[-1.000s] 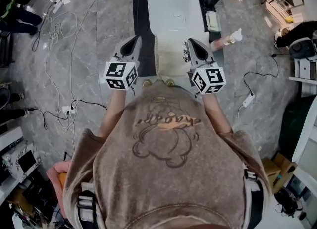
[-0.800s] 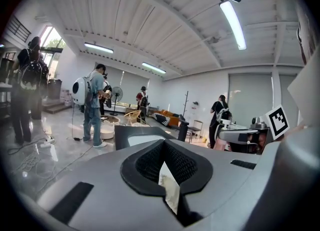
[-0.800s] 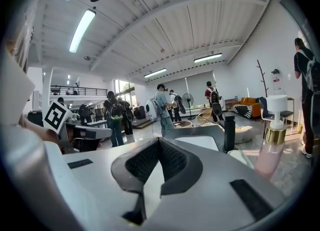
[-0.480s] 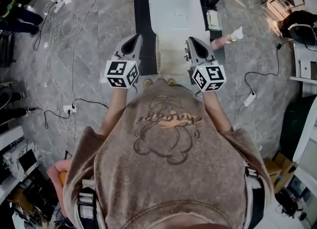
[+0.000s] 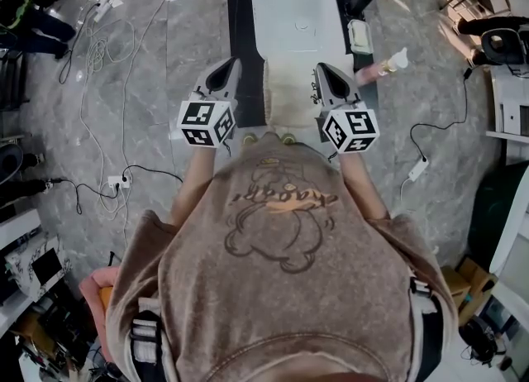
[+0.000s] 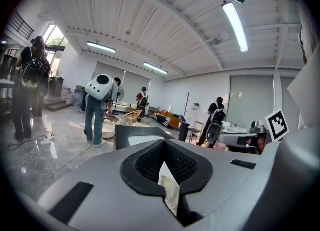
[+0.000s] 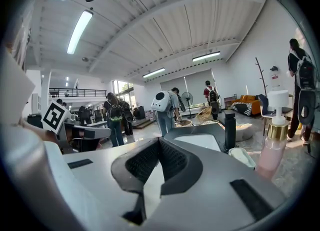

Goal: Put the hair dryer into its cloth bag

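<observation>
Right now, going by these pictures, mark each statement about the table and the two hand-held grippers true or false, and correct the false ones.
1. The left hand-held gripper and the right hand-held gripper both have their jaws together. True.
2. In the head view, the cream cloth bag lies between the two grippers. True.
3. The pink pump bottle stands on the left gripper's side. False: it stands on the right gripper's side.
4. The white tray lies nearer the person than the bag. False: it lies beyond the bag.
5. The right gripper grips the bottle. False: the bottle stands apart from it.
</observation>
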Tool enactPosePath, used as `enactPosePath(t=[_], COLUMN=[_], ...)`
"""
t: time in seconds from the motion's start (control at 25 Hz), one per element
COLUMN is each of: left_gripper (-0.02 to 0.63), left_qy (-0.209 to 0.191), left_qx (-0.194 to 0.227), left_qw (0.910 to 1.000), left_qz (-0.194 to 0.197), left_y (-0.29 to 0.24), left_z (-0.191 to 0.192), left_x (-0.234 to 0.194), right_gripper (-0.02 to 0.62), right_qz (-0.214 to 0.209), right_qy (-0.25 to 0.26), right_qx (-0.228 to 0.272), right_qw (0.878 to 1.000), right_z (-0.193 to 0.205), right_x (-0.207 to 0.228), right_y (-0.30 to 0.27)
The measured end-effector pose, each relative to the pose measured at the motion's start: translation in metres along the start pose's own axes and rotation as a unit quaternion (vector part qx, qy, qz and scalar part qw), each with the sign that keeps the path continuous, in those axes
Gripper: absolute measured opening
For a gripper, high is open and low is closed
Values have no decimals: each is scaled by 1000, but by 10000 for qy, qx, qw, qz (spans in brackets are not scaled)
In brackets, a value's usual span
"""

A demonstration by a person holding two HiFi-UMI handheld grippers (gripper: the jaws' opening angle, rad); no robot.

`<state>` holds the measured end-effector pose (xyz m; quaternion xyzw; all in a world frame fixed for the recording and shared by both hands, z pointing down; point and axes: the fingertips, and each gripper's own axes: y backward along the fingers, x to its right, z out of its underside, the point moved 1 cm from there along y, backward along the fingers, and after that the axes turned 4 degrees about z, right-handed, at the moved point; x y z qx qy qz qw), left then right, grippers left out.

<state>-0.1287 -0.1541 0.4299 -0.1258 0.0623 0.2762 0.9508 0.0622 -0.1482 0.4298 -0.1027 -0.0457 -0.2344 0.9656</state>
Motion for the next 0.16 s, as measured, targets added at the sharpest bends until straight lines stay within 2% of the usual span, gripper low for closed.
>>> enactPosePath(t=[0.16], left_gripper=[18], left_qy=[-1], left_qx=[-13], left_qw=[10000], left_qz=[-17], left_y=[-3], left_z=[-1], left_x=[-1], right_gripper=[0], right_qz=[3], right_qy=[40], right_qx=[7], right_qw=[10000], right_z=[-1], right_x=[1], right_y=[-3])
